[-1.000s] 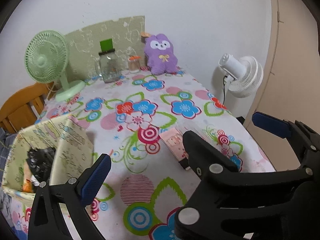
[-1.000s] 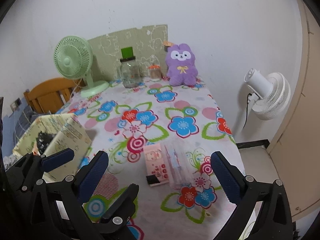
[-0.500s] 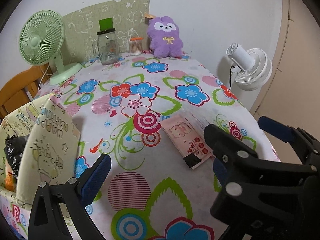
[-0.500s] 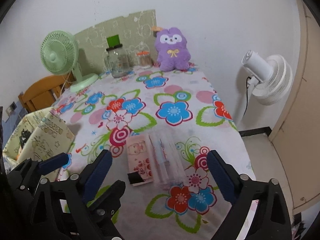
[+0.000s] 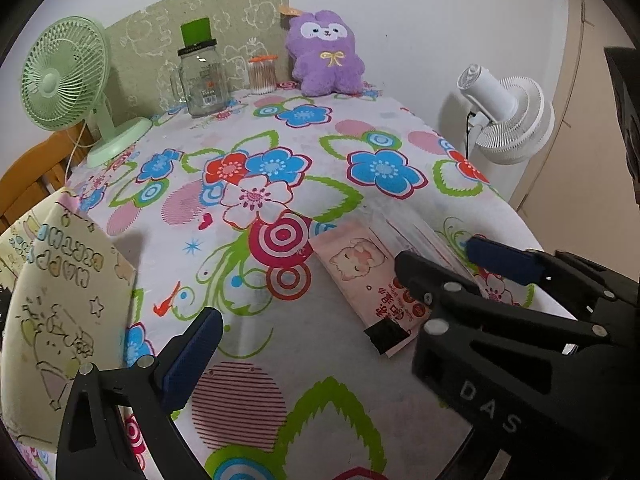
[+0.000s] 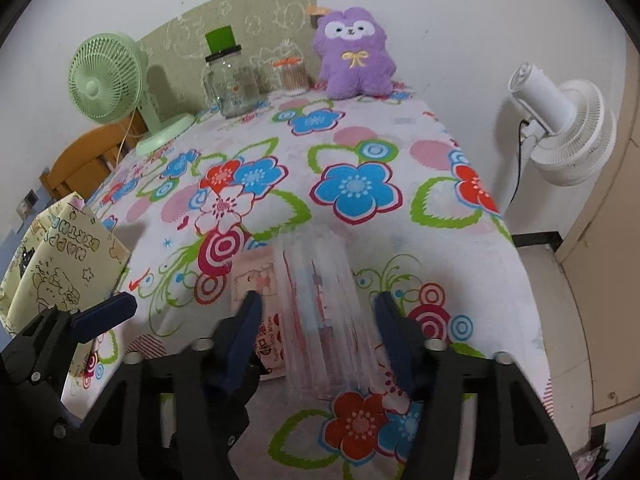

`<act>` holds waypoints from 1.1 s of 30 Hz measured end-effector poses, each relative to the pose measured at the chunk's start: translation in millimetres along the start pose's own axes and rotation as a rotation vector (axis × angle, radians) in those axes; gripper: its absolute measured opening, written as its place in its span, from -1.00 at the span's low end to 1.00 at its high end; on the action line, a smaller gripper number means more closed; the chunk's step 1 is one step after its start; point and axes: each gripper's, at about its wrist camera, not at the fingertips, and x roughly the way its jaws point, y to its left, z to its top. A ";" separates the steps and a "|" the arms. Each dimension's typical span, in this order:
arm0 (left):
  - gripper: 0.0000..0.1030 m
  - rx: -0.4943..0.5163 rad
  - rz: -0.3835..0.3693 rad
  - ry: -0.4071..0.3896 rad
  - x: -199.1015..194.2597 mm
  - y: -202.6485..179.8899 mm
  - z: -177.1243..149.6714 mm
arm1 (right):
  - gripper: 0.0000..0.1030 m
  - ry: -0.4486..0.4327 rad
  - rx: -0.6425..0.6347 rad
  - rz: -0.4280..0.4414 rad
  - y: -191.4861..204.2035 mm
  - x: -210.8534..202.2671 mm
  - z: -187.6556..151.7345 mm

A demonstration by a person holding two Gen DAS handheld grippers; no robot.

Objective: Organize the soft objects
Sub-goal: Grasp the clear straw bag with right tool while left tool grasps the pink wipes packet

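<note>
A clear plastic pack (image 6: 320,280) lies on the flowered tablecloth (image 6: 352,188), with a pink wipes pack (image 6: 260,280) against its left side. My right gripper (image 6: 318,308) is low over them. Its jaws are closing, with the clear pack and the edge of the wipes pack between them, and neither pad touches. In the left wrist view the same packs (image 5: 364,272) lie under the right gripper (image 5: 460,268). My left gripper (image 5: 320,360) stands open above bare cloth, its right finger hidden. A purple plush toy (image 6: 354,52) sits at the far edge.
A pale yellow printed gift bag (image 5: 60,300) stands open at the table's left edge. At the back stand a green desk fan (image 5: 64,80), a glass jar (image 5: 202,76) and a cotton-swab pot (image 5: 262,74). A white fan (image 5: 508,120) stands beyond the right edge.
Both grippers have come down and forward towards the table. The right gripper's jaws have narrowed from wide open around the clear pack.
</note>
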 end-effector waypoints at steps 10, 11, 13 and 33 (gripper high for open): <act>0.98 0.011 -0.003 0.000 10.2 -11.7 11.6 | -0.49 -0.018 0.006 -0.010 -13.9 -2.6 6.3; 0.98 0.012 -0.009 0.000 11.6 -13.9 13.3 | -0.49 -0.022 0.009 -0.013 -15.9 -3.4 6.9; 0.98 0.014 -0.014 0.000 14.1 -17.4 15.9 | -0.50 -0.028 0.020 -0.024 -20.8 -4.9 8.2; 0.01 -0.009 -0.023 0.048 36.6 -23.2 22.9 | -0.57 -0.027 0.063 -0.032 -31.7 -1.3 9.8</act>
